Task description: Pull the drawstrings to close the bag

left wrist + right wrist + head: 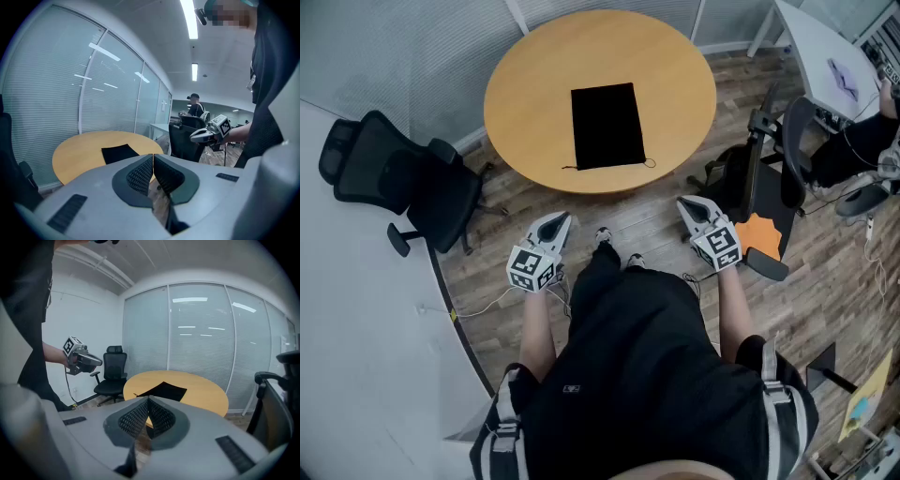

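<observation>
A flat black drawstring bag (pixel 607 126) lies on the round wooden table (pixel 525 84), its opening toward me with thin strings (pixel 649 163) trailing at both near corners. The bag also shows in the left gripper view (pixel 120 153) and the right gripper view (pixel 163 390). My left gripper (pixel 561 223) hangs over the floor short of the table, jaws shut and empty. My right gripper (pixel 686 204) is held level with it on the other side, also shut with nothing in it. Both are well clear of the bag. Each gripper appears in the other's view: right gripper (pixel 197 136), left gripper (pixel 96 360).
A black office chair (pixel 394 178) stands left of the table. Another black chair (pixel 759 178) with an orange item (pixel 757 234) sits to the right, close to my right gripper. A white desk (pixel 825 56) is at the far right, and glass walls run behind the table.
</observation>
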The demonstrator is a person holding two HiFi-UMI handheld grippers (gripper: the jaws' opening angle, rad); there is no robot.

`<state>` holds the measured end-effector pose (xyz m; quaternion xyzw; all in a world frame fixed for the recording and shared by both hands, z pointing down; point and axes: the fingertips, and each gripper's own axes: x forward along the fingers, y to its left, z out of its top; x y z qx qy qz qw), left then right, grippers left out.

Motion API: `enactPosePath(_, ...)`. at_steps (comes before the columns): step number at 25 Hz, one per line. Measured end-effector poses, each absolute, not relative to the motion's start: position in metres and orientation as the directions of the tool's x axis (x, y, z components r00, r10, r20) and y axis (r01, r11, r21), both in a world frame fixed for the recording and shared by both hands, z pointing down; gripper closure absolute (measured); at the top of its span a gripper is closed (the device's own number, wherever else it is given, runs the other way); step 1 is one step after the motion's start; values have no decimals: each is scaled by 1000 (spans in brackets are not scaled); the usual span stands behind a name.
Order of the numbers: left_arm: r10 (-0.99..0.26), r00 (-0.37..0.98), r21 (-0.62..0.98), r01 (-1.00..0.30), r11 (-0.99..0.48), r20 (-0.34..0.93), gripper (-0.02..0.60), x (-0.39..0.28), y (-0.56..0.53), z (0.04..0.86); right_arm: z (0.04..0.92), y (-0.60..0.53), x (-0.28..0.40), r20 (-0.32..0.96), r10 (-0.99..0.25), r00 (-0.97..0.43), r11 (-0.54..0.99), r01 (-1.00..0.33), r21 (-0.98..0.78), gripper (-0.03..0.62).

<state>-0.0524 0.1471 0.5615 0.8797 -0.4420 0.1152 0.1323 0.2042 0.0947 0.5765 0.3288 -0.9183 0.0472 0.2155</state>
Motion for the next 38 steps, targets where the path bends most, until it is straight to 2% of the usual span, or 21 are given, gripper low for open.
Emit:
enactPosePath(22, -766, 551, 135, -831, -539, 332, 563, -45, 150, 568, 583, 96, 203, 443, -529, -723, 815, -578, 30, 536)
enactPosePath(38, -764, 540, 148, -839, -524, 354, 563, -69, 127, 579, 598, 71, 184, 500, -507, -702, 824, -565, 43, 536)
